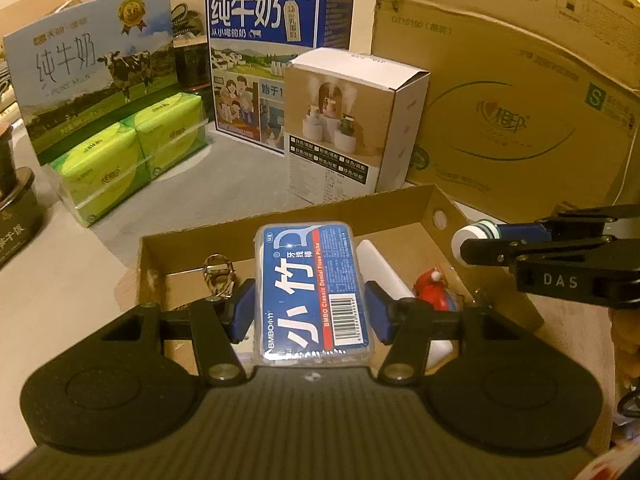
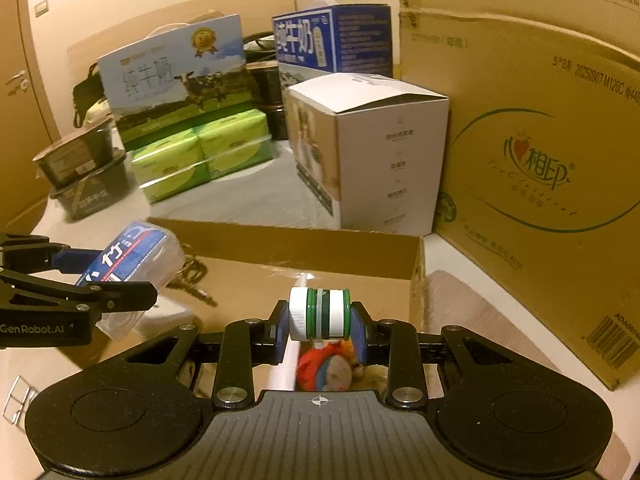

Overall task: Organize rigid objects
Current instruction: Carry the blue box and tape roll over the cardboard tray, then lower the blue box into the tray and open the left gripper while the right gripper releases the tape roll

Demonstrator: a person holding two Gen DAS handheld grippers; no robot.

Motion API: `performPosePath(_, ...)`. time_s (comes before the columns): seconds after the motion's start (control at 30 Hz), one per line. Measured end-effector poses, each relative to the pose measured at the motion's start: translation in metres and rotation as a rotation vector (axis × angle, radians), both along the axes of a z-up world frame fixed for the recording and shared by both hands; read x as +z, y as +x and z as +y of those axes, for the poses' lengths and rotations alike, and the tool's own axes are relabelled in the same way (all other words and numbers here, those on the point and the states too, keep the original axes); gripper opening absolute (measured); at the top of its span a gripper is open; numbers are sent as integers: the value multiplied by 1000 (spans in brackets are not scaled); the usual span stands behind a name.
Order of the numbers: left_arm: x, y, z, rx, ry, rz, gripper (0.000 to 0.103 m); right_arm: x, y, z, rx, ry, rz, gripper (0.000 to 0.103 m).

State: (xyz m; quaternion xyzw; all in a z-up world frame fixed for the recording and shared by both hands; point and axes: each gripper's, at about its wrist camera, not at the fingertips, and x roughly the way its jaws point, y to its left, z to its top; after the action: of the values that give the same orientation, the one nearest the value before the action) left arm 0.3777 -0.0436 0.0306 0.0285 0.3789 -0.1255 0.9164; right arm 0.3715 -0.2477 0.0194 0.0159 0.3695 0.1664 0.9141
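Left gripper [image 1: 310, 312]: clamped on floss-pick case [image 1: 312, 288], frame centre, above cardboard tray [image 1: 448, 216]. Right gripper [image 2: 320, 330]: closed on small green-and-white jar [image 2: 319, 314], lower centre, over the tray.

A clear plastic box of dental floss picks [image 1: 310, 292], with a blue and red label and large white characters, is held lengthwise above an open, shallow cardboard box [image 1: 448, 216]. A small white jar with green rings [image 2: 319, 314] lies on its side, also held above the cardboard box. Inside the box lie a metal key ring [image 1: 218, 274], a white stick [image 1: 386, 268] and a small red toy figure [image 1: 434, 290].
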Motion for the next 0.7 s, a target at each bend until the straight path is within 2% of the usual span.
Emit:
performPosePath(0.33, -21, 25, -12, 10, -8, 33, 54, -14, 30, -11, -27, -3, 25, 32)
performPosePath(0.7, -34, 40, -21, 5, -13, 50, 54, -25, 45, -13, -32, 6, 43, 32)
